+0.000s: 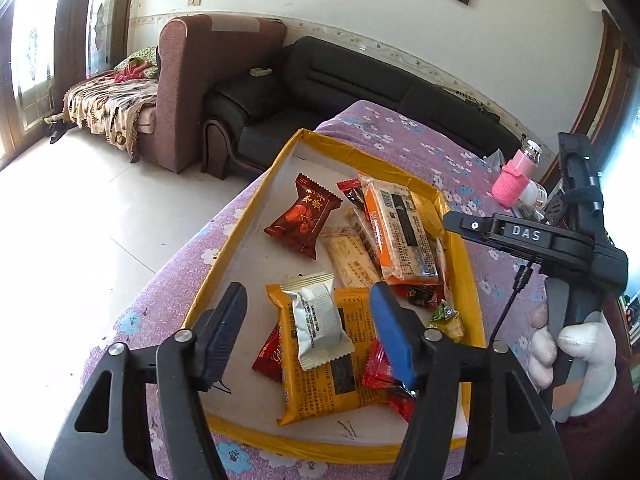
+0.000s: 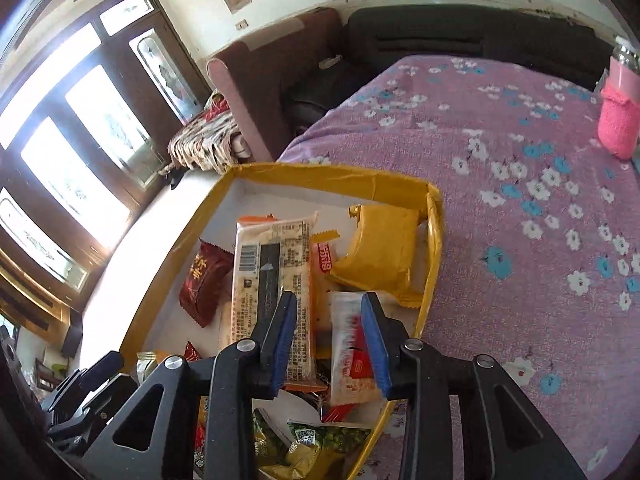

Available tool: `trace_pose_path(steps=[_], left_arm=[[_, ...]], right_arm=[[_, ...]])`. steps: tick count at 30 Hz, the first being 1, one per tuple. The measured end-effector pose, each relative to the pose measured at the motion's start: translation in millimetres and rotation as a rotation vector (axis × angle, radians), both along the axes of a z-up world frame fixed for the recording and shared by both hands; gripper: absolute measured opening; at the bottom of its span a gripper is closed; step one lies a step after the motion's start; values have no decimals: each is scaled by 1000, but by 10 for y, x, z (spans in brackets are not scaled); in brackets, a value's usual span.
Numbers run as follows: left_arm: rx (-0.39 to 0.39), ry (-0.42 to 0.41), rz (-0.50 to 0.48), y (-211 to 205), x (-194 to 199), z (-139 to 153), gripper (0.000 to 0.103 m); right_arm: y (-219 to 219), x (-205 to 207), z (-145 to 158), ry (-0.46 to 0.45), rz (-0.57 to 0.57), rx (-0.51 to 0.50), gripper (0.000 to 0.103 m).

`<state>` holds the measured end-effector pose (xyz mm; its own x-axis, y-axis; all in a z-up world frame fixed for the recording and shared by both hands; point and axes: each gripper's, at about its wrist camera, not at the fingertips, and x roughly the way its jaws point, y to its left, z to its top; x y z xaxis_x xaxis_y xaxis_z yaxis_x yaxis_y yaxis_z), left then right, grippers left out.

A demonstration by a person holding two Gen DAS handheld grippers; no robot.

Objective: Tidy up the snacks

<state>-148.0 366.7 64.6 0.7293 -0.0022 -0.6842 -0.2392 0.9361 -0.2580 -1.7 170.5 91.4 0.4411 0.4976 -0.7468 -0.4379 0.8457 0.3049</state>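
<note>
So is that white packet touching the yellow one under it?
Touching. The left wrist view shows the white packet lying directly on the yellow packet, overlapping it.

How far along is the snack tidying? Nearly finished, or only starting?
Seemingly well along: every snack in view already lies in the yellow-edged tray, though heaped, not sorted. No loose snack shows on the purple tablecloth. Neither tool holds anything: the left gripper hangs open over the silver packet, and the right gripper is open over a white-and-red packet. Perhaps only straightening remains.
</note>
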Motion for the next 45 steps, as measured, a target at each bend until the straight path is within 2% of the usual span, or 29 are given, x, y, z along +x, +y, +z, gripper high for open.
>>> trace_pose_path(steps=[5,8,11,14,18,29,33,38,40,42,45], left_arm=[[29,-29,15,-131,-121,139,71],[60,-52,29,-255,-194,237,73],[116,-63,63,-430,-244,324,84],[184,-50,68,-649,-242,364,84],[241,-24,35,-951,-238,363,84],[306,0,-47,-1597,-178,421,84],[313,10,-65,-1716,-168,405,84],[315,10,-78,-1779,-186,397,84],[322,-9,-71,-1780,-218,421,84],[359,-62,-37,-1784,-300,491,84],[456,-216,68,-1809,-564,698,84]], right_arm=[[-165,-314,223,-59,19,21,50],[-329,-576,281,-89,36,18,51],[-521,-875,281,-125,36,3,53],[-741,-1126,240,-157,14,3,57],[-1024,-1352,153,-181,-29,2,58],[-1651,-1501,19,-162,-118,36,64],[-1764,-1491,-36,-131,-154,59,64],[-1724,-1526,-104,-111,-144,45,65],[-1681,-1561,-91,-125,-128,38,65],[-1621,-1600,-72,-144,-113,22,65],[-1531,-1649,-36,-161,-85,21,65]])
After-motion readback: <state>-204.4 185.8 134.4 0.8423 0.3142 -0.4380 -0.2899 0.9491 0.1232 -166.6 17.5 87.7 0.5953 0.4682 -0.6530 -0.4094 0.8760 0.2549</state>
